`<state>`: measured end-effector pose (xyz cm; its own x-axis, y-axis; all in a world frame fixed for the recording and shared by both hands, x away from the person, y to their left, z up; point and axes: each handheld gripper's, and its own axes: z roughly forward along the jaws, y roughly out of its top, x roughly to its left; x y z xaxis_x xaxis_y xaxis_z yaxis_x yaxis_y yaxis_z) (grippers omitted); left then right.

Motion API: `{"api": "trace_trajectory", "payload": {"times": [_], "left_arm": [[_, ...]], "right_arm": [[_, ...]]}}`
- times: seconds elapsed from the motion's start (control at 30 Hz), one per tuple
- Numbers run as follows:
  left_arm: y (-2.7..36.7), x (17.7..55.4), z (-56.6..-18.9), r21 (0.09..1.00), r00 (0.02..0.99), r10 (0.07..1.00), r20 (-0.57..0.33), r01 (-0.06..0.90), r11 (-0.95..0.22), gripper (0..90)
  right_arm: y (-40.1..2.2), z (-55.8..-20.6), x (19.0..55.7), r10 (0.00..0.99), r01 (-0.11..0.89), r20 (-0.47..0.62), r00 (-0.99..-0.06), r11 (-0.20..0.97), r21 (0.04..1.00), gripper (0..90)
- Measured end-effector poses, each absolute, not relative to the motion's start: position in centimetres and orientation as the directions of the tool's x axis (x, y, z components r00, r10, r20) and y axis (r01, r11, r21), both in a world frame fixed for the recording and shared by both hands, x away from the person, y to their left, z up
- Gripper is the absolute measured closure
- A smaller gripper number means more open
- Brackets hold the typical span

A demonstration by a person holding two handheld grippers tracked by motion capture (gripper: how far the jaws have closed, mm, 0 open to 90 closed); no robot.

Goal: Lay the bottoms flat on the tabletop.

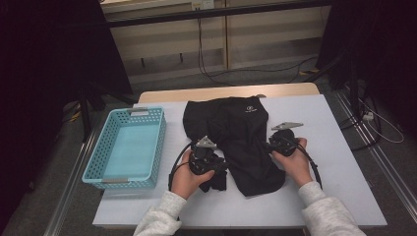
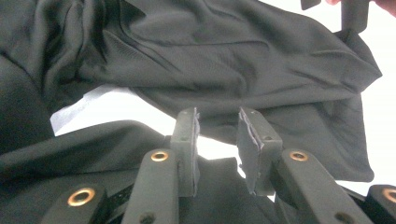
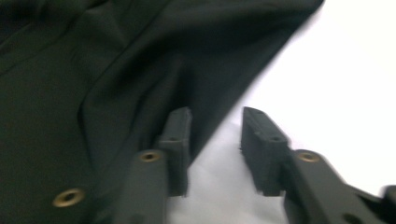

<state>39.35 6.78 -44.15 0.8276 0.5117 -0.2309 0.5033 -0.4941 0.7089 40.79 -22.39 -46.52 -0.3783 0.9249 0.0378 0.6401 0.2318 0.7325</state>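
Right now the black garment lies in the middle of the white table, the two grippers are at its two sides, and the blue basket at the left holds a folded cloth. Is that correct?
Not quite. The blue basket holds nothing; the high view shows its bare bottom. The rest is right: the black garment lies mid-table, with the left gripper and right gripper at its sides.

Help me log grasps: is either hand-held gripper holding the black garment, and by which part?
Neither. Both the left hand-held gripper and right hand-held gripper stand open at the black garment.
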Motion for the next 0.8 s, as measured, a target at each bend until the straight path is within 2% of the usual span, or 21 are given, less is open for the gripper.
{"api": "trace_trajectory", "payload": {"times": [0.07, 0.23, 0.57, 0.73, 0.8], "left_arm": [[6.9, 39.4, -44.1, 0.708, 0.827, 0.510, -0.236, 0.506, -0.493, 70.0], [6.9, 39.3, -44.1, 0.707, 0.827, 0.509, -0.237, 0.507, -0.493, 69.9], [6.8, 39.3, -44.1, 0.714, 0.829, 0.507, -0.237, 0.502, -0.488, 67.9], [6.8, 39.4, -44.1, 0.728, 0.826, 0.521, -0.215, 0.492, -0.478, 54.2], [6.8, 39.5, -44.1, 0.734, 0.822, 0.530, -0.207, 0.489, -0.472, 48.9]], "right_arm": [[-22.5, -46.4, 40.9, 0.921, 0.648, 0.055, -0.385, 0.227, 0.727, 89.9], [-22.8, -46.2, 41.2, 0.911, 0.651, 0.057, -0.409, 0.247, 0.718, 90.0], [-25.4, -45.2, 41.8, 0.939, 0.626, -0.009, -0.345, 0.237, 0.743, 90.0], [-26.2, -45.6, 41.7, 0.940, 0.631, 0.013, -0.341, 0.218, 0.745, 89.6], [-25.8, -45.6, 41.2, 0.934, 0.637, 0.038, -0.356, 0.213, 0.741, 79.7]]}}
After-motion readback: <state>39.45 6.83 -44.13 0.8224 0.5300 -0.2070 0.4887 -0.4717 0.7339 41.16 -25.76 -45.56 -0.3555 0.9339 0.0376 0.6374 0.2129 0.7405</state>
